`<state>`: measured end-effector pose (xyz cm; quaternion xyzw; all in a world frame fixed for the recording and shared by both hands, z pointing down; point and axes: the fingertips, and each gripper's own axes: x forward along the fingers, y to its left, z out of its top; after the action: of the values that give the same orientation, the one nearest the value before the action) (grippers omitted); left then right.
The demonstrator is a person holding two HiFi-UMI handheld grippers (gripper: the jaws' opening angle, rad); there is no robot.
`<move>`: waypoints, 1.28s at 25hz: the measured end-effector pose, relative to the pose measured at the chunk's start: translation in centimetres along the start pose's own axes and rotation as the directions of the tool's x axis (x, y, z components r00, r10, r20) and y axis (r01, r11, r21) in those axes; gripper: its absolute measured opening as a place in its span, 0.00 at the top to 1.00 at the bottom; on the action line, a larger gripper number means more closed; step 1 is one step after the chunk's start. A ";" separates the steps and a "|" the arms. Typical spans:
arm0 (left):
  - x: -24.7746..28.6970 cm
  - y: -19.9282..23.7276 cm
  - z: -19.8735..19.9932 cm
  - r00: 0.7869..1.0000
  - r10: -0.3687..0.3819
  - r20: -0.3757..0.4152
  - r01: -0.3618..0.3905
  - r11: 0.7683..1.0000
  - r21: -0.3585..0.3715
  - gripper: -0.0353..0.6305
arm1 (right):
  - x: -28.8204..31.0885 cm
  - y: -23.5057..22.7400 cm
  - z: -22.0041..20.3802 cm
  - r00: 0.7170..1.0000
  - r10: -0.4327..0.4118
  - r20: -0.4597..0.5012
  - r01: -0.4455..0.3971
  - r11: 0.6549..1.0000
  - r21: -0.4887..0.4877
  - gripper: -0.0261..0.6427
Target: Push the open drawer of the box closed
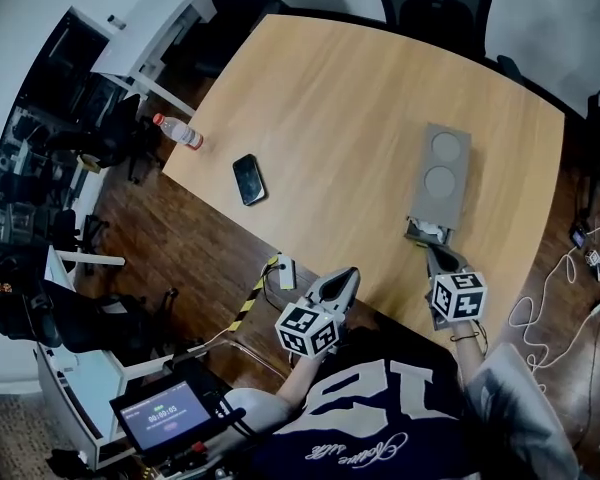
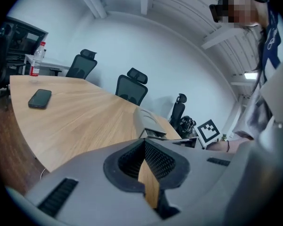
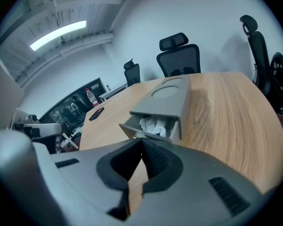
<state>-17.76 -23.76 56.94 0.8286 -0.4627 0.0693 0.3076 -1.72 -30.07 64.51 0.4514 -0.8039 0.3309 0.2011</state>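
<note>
We see the grey rectangular plastic box [image 1: 442,168], with 2 round recesses on top, on the pale wooden table [image 1: 330,118]. Its open drawer [image 3: 137,130], holding crumpled white material [image 3: 154,124], sits just beyond our right gripper [image 3: 140,144], whose jaws are clenched and empty. Our left gripper [image 2: 145,144], also clenched, is well apart from the box.

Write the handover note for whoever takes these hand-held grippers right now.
Left hand-held gripper: shut, empty, at the table's near edge, away from the box.
Right hand-held gripper: shut, empty, tips right in front of the drawer; contact unclear.
Box: on the table, drawer open toward you, white wad inside.
Done: nothing closed yet. Left: push the drawer in fully.
</note>
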 end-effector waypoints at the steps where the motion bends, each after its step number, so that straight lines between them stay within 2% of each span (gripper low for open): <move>1: 0.2 -0.3 -0.1 1.000 -0.016 -0.008 0.016 1.000 0.009 0.94 | 0.4 -0.4 0.5 1.000 -0.007 0.006 0.007 1.000 0.001 0.97; 9: 1.6 -3.1 -0.9 0.983 -0.172 -0.067 0.177 0.982 0.066 0.94 | 2.0 -1.9 3.0 0.996 -0.056 0.063 0.056 0.998 0.002 0.97; 12: 1.7 -3.9 -0.9 0.976 -0.205 -0.075 0.210 0.975 0.072 0.94 | 2.0 -2.1 3.2 0.995 -0.077 0.068 0.077 0.997 -0.006 0.97; 15: 1.6 -3.9 -1.0 0.975 -0.212 -0.072 0.217 0.973 0.078 0.94 | 1.4 -1.9 3.4 0.992 -0.095 0.083 0.096 0.995 -0.008 0.97; 23: 0.0 -4.6 -0.9 0.977 -0.210 -0.034 0.212 0.974 0.081 0.94 | -1.6 1.5 0.2 0.997 -0.034 0.065 0.034 0.999 0.012 0.97; 32: -6.1 -7.2 -5.1 0.983 -0.181 -0.038 0.184 0.978 0.095 0.94 | -8.0 6.8 -4.3 0.995 0.021 0.098 -0.023 0.999 0.022 0.97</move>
<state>-14.48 -13.70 55.37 0.8804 -0.3763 0.0757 0.2784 -3.37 -19.75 60.16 0.4604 -0.8139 0.3200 0.1526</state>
